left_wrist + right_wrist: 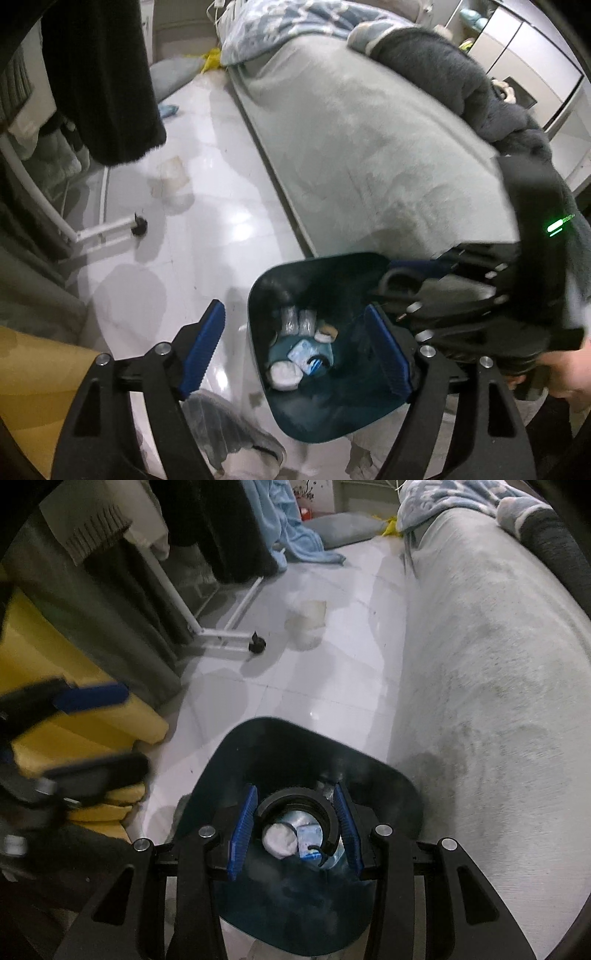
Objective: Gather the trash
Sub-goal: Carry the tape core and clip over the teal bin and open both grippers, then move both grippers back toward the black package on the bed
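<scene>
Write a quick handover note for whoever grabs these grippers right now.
Right hand-held gripper: shut on a black ring, held over the open dark bin.
Left hand-held gripper: open, empty, beside the bin's mouth.
Done: wrappers and wads already lie in the bin.
Left: drop the ring in, then probably fetch the clear plastic piece on the floor.

**Bedroom around the work area**

A bed (491, 686) with a pale grey cover runs along the glossy white tiled floor (295, 679). A blue patterned blanket (295, 26) and a dark fleece blanket (458, 85) lie on it. Dark clothes (99, 74) hang from a white wheeled rack (225, 637). Yellow foam pads (85, 716) sit beside the rack, and a light blue towel (295, 539) trails onto the floor.
</scene>
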